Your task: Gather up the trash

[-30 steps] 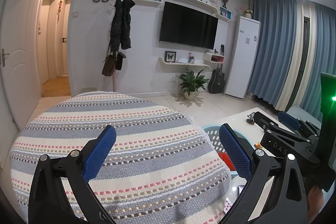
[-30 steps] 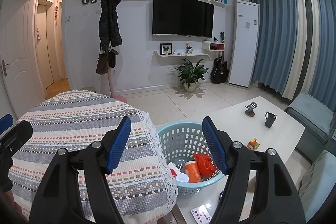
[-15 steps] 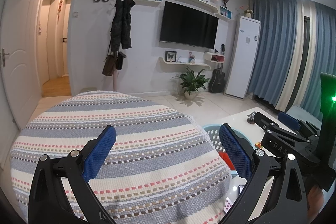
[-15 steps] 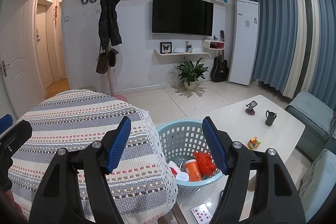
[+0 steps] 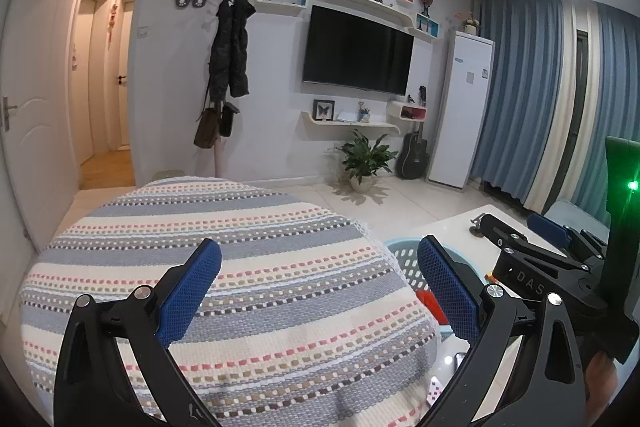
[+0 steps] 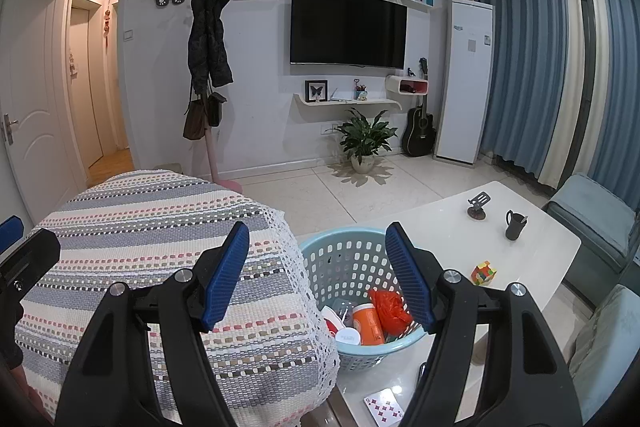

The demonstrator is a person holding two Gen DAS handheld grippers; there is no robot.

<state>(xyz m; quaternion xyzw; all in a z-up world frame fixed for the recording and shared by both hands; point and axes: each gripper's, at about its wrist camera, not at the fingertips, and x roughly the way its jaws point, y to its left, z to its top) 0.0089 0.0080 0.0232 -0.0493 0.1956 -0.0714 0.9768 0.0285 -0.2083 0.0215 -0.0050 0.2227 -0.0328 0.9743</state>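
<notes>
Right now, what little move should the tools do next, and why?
Probably the right tool should dip toward the playing card on the white table. Both tools are open and hold nothing, the blue basket already has an orange bottle and red bag, and the card lies loose nearby. Whether it counts as trash is uncertain.

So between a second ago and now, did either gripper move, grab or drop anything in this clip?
Nothing visibly changed. The left gripper and right gripper are both open and empty, as before, held over the striped cloth. The blue basket holds the same orange cup and red bag, and the table items sit where they were.
</notes>
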